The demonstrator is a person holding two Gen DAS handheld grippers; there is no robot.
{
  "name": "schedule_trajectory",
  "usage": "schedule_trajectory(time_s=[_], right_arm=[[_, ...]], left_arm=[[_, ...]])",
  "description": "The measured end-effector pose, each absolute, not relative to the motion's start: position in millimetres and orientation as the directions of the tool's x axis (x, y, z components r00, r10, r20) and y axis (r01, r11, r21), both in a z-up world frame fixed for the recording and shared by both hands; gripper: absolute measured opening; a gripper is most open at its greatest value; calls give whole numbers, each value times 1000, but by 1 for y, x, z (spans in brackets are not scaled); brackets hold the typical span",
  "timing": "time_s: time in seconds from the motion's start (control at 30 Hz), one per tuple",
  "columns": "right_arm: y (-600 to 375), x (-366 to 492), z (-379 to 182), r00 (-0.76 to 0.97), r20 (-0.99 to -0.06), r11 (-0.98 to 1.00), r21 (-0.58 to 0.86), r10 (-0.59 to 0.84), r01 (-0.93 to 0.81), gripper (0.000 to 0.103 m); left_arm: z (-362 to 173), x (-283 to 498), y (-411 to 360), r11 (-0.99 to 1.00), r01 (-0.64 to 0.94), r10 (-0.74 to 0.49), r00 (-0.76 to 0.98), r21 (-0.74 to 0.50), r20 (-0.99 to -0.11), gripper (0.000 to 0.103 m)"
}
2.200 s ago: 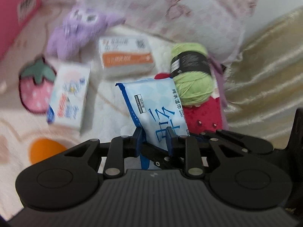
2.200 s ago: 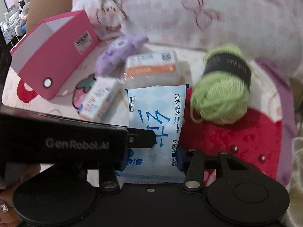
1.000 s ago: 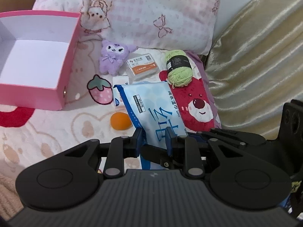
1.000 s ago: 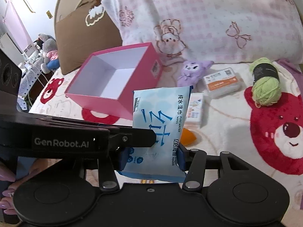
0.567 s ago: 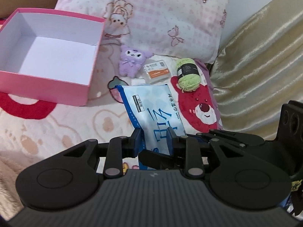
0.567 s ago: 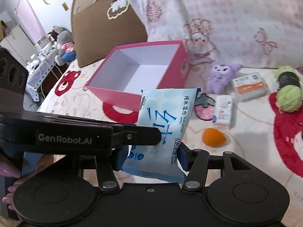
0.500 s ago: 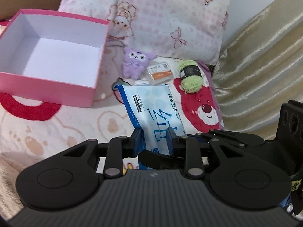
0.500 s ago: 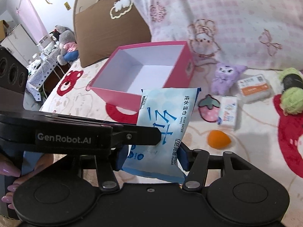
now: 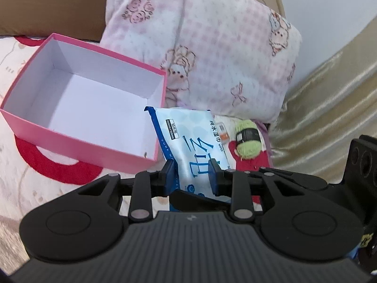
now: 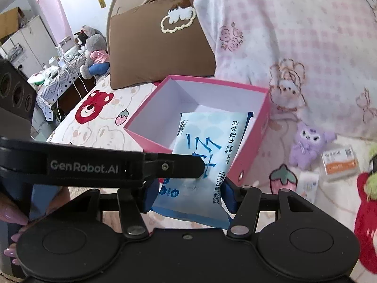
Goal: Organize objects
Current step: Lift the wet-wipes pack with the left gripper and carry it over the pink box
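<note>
left gripper [image 9: 191, 176]: jaws narrow, blue pads pressed on the near end of the wipes pack [image 9: 193, 141]; they have just been easing apart, with the pack between them
right gripper [image 10: 188, 195]: jaws about half apart, pads on the two long edges of the same pack [image 10: 202, 151]; also just widening, with no gap showing at the pads
pack: held by both grippers, tilted, far end up; in the right view its far end hangs over the box [image 10: 141, 127] interior, in the left view it sits at 3 o'clock of the box's [image 9: 70, 141] near corner
box: open, pink outside, white inside, nothing in it; it lies at 11 o'clock from the left gripper
step in hand: carry the pack over the rim, then let go
how to do it well: I judge the near corner the hazard; lift the pack's low end clear of it, move toward 11 o'clock until the whole pack is over white floor, level it, lower, then open both jaws together
rest: plush [image 10: 306, 143], yarn [image 9: 248, 141] and small packs [image 10: 339, 162] wait at 3 o'clock, by the pillow [image 9: 212, 47]
</note>
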State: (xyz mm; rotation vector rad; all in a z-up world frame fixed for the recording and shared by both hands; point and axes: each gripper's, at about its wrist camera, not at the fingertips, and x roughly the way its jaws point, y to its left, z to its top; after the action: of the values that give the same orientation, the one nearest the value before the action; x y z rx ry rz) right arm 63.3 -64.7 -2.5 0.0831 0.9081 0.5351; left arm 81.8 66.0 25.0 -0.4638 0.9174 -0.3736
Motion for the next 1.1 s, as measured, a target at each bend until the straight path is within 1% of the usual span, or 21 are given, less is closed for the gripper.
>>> schedule_trajectory(time_s=[0.17,0.2,0.27,0.4,0.53,0.57,0.6,0.67,0.73,0.77,0.8,0.83,0.9,1.0,1.1], right_arm=[[-51,83,3,486,-730,860,288,481,-421,65],[-48,88,3,488,-729,861,281,479,-424,65],[-40,102,2,508,-729,866,238,458,-439,65],[-35,139,-9,500,-730,869,269,465,-415,64],[-31,167,-21,488,-725,864,316,486,-393,63],[-30,174,-25,477,-716,853,347,510,-391,63],[-29,179,-28,456,-708,835,378,539,-400,59],[-21,192,-36,399,-698,798,451,594,-400,58],[-8,199,-45,393,-725,814,412,565,-410,56],[-1,201,-51,394,-734,819,395,554,-416,53],[5,206,-60,378,-738,814,402,559,-419,52],[9,210,-67,362,-742,810,412,564,-418,48],[18,215,-81,357,-747,810,406,561,-423,43],[31,220,-97,350,-767,817,373,538,-439,39],[37,227,-109,349,-769,817,367,536,-444,37]], left_arm=[[25,104,79,832,93,-498,561,-547,-661,29],[24,112,83,826,89,-504,561,-557,-657,31],[18,131,92,809,60,-511,564,-585,-649,31],[8,166,96,834,43,-475,564,-550,-676,31],[-5,194,106,837,16,-460,563,-547,-686,31],[-10,199,111,831,-7,-454,571,-557,-684,31],[-14,204,117,832,-32,-429,596,-554,-679,31],[-21,209,124,847,-52,-391,613,-529,-686,31],[-31,213,132,838,-41,-406,620,-544,-672,31],[-35,213,134,844,-39,-397,624,-535,-673,31],[-40,214,137,856,-49,-376,624,-515,-685,31],[-45,215,141,861,-56,-365,625,-506,-690,31],[-56,218,151,853,-68,-365,630,-517,-686,31],[-71,225,163,829,-80,-389,628,-553,-674,30],[-79,227,158,843,-72,-373,637,-534,-674,28]])
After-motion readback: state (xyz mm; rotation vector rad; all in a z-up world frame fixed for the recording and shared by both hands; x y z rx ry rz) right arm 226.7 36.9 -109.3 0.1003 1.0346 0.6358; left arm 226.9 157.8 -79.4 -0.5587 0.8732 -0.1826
